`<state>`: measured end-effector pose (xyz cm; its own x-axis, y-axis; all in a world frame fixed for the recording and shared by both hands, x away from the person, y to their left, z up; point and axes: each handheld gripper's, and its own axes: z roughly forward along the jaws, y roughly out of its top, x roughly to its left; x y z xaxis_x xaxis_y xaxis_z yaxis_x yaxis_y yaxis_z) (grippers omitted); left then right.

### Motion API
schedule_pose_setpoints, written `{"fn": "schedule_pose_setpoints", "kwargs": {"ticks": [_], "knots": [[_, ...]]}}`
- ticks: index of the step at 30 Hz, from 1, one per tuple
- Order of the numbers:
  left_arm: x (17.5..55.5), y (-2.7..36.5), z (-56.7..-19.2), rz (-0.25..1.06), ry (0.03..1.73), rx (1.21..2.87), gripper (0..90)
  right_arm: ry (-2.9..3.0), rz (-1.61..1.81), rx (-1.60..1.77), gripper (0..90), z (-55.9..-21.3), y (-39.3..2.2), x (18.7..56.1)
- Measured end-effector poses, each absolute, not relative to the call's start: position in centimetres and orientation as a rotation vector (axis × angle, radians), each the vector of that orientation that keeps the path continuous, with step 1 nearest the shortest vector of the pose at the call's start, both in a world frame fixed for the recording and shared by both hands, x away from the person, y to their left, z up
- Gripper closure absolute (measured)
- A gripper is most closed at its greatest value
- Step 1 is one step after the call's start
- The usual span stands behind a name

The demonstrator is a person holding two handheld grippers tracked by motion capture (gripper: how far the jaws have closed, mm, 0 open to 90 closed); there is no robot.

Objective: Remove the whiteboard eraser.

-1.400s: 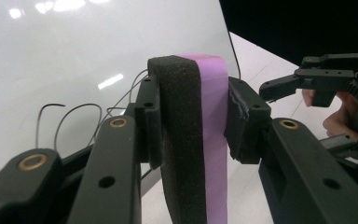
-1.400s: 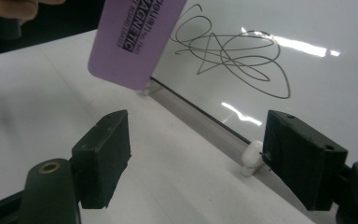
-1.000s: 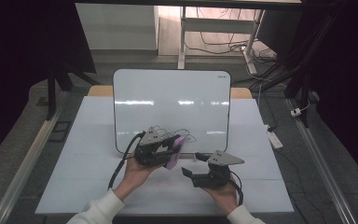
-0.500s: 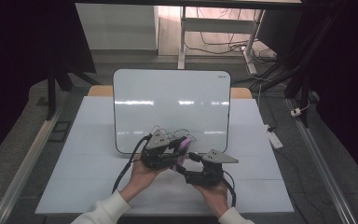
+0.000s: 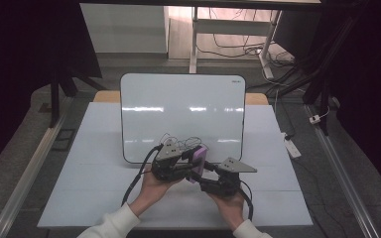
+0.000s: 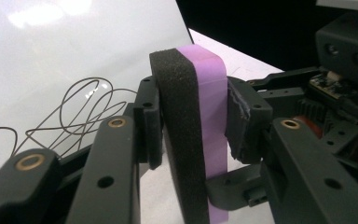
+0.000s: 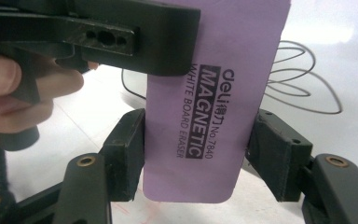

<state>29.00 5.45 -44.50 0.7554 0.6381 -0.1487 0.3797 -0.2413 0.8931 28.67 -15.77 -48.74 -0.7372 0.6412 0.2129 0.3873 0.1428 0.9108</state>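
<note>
Near the lower centre of the high view, a purple whiteboard eraser [image 5: 197, 157] held upright between two hand-held grippers, just above the white table [image 5: 79, 188] and in front of the lower edge of the whiteboard [image 5: 178, 104]. Left gripper [image 5: 188, 166] clamped on the eraser; in the left gripper view, at frame centre, black foam face [image 6: 179, 140] against one pad and purple back [image 6: 212, 121] against the other, the eraser [image 6: 200, 130] standing tall between them. Right gripper [image 5: 206, 181] reaching in from the lower right of the high view, just beside the left one. In the right gripper view, the eraser [image 7: 214, 98] hanging down the middle of the frame, printed "MAGNETIC WHITE BOARD ERASER", its lower end between that gripper's [image 7: 196, 158] pads: left pad touching the purple edge, right pad close beside the other edge with contact hard to judge, so cannot tell whether gripping or merely bracketing. Thin scribbled loops [image 7: 303, 79] on the whiteboard at the upper right of that frame, behind the eraser. Fingers [image 7: 9, 93] at the left edge.
</note>
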Motion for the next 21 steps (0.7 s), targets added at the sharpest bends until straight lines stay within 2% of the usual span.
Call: {"fn": "schedule_pose_setpoints", "kwargs": {"ticks": [2, 4, 5, 6, 10, 21], "knots": [[29.0, 5.6, -44.5, 0.303, 0.787, 1.864, 56.3, 2.193, 1.604, 0.988, 39.1, -48.6, -15.8, 28.6], [29.1, 5.9, -44.4, 0.294, 0.793, 1.857, 47.8, 2.198, 1.578, 0.967, 39.3, -48.4, -15.8, 28.6], [29.1, 6.2, -44.3, 0.295, 0.798, 1.849, 40.2, 2.202, 1.554, 0.942, 39.4, -48.3, -16.0, 28.6], [29.0, 6.6, -44.1, 0.293, 0.800, 1.840, 40.2, 2.202, 1.554, 0.942, 39.4, -48.3, -16.0, 28.6], [28.5, 8.9, -43.4, 0.303, 0.806, 1.846, 30.8, 2.212, 1.520, 0.910, 39.5, -48.1, -16.4, 28.8], [25.7, 18.0, -45.8, 0.357, 0.983, 1.883, 29.6, 2.243, 1.471, 0.837, 39.6, -48.0, -18.0, 29.8]]}}
